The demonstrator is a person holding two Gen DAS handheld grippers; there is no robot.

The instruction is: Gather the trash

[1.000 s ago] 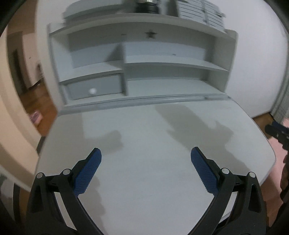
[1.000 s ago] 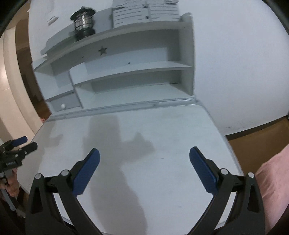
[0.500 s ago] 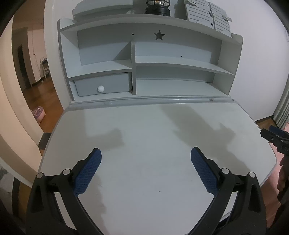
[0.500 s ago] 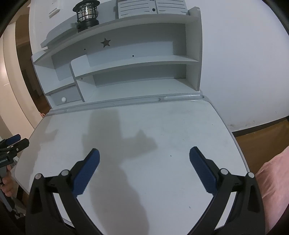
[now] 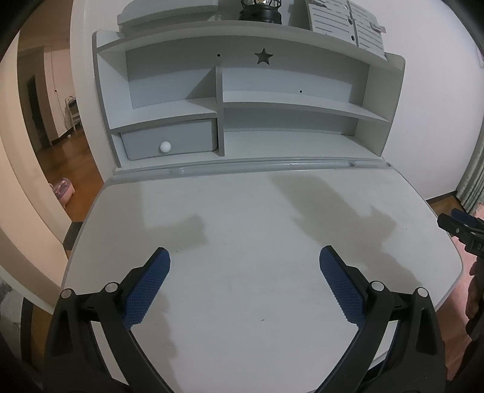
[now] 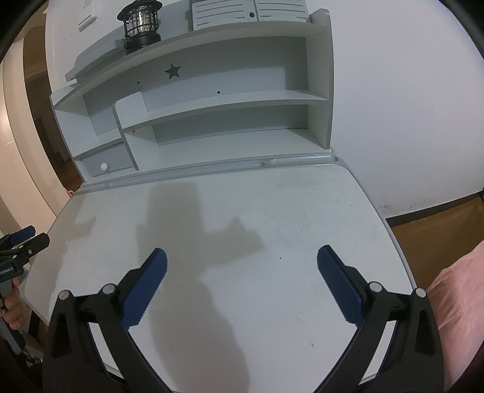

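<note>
Left wrist view, held against the frames a second ago: the picture has sharpened from a blurred swing to a steady, squarer look at the desk, and more of the hutch top shows now. That reads as both tools settling into a survey pose, not a reach. No trash is visible in either view; wherever it lies, it is outside these pictures, so I judge the task at its very start or between pickups, with the next step a search beyond this surface.

The left gripper (image 5: 244, 284) hovers over the near part of the worktop (image 5: 242, 211), jaws spread wide with nothing between them. The right gripper (image 6: 242, 282) does the same, jaws also spread and empty; its tip shows at the worktop's right edge in the left view, and the left tool shows at the left edge in the right view, gripped by a hand (image 6: 12, 308).

The worktop is pale grey, bare save for small specks and the tools' shadows. Along its far edge runs a pen groove (image 5: 266, 167), then a shelf hutch (image 5: 296, 105) with a star cutout (image 5: 263, 56) and a small drawer (image 5: 169, 144) with a white knob. A black lantern (image 6: 139, 24) and slatted boxes (image 6: 248, 12) stand on top. White wall behind, wooden floor (image 6: 435, 241) around, a doorway far left.
</note>
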